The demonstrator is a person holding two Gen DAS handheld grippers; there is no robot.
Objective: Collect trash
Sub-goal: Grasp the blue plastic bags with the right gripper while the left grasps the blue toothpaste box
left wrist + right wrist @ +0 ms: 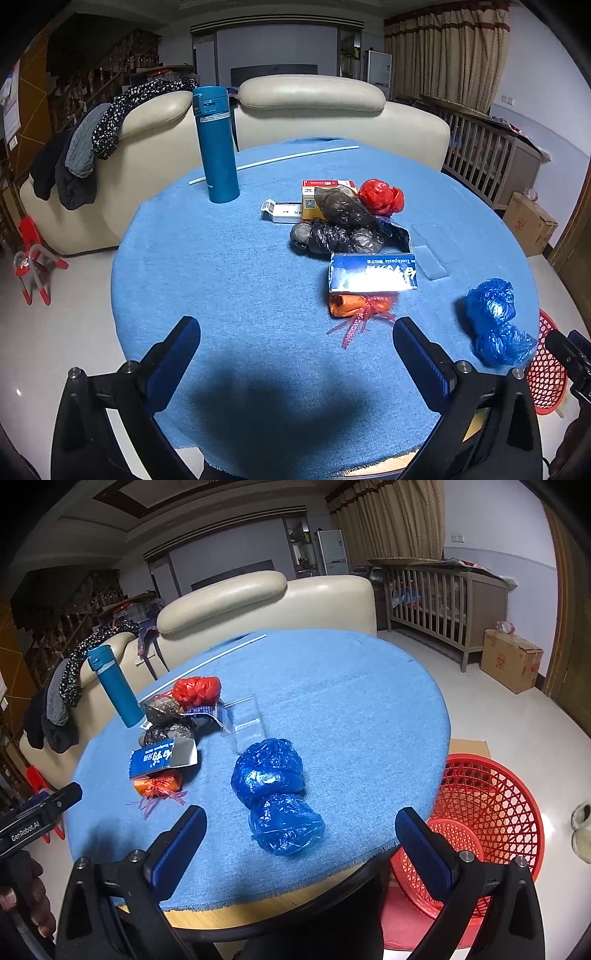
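**Trash collection from a round bench: both tongs spread wide and empty, poised at the near edge.**

The right tongs [299, 843] hover with jaws wide apart, holding nothing, just short of the blue bag bundle [277, 794], which lies near the bench [351, 701] edge above the red basket [491, 812] on the floor. The left tongs [295, 354], equally wide and empty, face the orange net-wrapped piece [354, 304] and the toothpaste box [373, 273] lying on it. Further trash, black bags [340, 225] and a red bag [380, 195], is heaped mid-bench; the teal flask [216, 144] likely stays. Judged best practice: straddle the blue bundle at its narrow waist, close firmly since the film compresses, lift clear, then release over the basket.
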